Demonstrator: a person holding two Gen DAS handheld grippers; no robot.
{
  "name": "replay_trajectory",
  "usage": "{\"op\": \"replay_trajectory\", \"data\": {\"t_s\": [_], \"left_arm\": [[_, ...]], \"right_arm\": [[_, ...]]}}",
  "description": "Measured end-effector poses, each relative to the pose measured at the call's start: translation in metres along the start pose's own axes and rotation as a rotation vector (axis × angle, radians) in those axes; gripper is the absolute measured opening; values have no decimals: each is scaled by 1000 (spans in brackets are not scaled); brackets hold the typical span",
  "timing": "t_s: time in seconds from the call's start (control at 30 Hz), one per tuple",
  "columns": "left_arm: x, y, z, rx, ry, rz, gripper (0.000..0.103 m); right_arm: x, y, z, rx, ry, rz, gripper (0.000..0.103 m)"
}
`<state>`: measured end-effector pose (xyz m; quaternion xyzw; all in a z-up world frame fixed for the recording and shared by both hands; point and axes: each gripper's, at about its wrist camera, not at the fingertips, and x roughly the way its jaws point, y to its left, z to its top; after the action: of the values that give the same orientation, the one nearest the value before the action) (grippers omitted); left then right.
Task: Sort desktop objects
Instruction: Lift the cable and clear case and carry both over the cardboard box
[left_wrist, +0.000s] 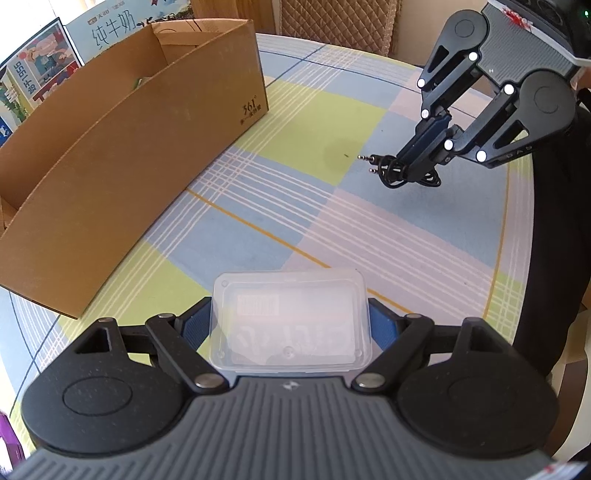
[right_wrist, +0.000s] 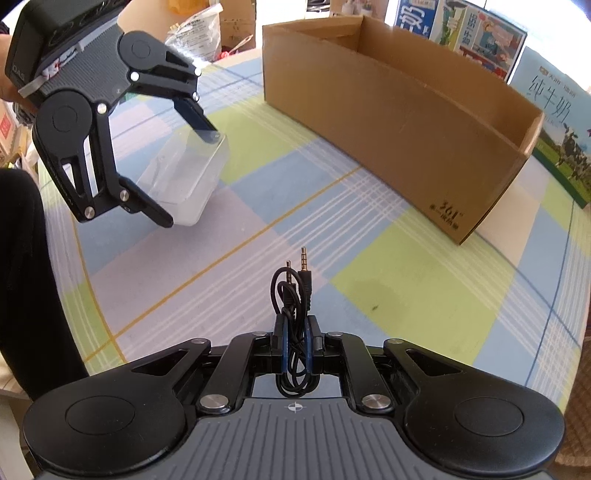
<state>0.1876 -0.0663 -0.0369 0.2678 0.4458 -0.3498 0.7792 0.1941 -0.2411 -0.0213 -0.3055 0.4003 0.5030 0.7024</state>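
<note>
I see a plaid tablecloth (left_wrist: 295, 206): pale blue, lime-yellow and lilac-pink squares, white stripe bundles, thin orange and dark blue lines. Plain brown cardboard box (right_wrist: 406, 122), small black print at one corner. Clear, colourless plastic container (left_wrist: 290, 321), faint whitish label inside. Black audio cable (right_wrist: 293, 295) with metal-tipped plugs. My left gripper (left_wrist: 290, 325) and right gripper (right_wrist: 295, 343): black links, grey ribbed bodies, blue pads, silver pivots. Milk cartons (right_wrist: 546, 110) behind: blue-white with a green field and a black-and-white cow.

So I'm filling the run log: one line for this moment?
left gripper: holds clear plastic box | right gripper: shut on black audio cable | cardboard box: on table
</note>
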Motion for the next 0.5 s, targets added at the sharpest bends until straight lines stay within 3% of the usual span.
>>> {"op": "replay_trajectory", "data": {"t_s": [0.5], "left_arm": [[-24, 4, 11, -8, -20, 58, 83]], "right_arm": [[-20, 5, 18, -5, -55, -26, 5]]}}
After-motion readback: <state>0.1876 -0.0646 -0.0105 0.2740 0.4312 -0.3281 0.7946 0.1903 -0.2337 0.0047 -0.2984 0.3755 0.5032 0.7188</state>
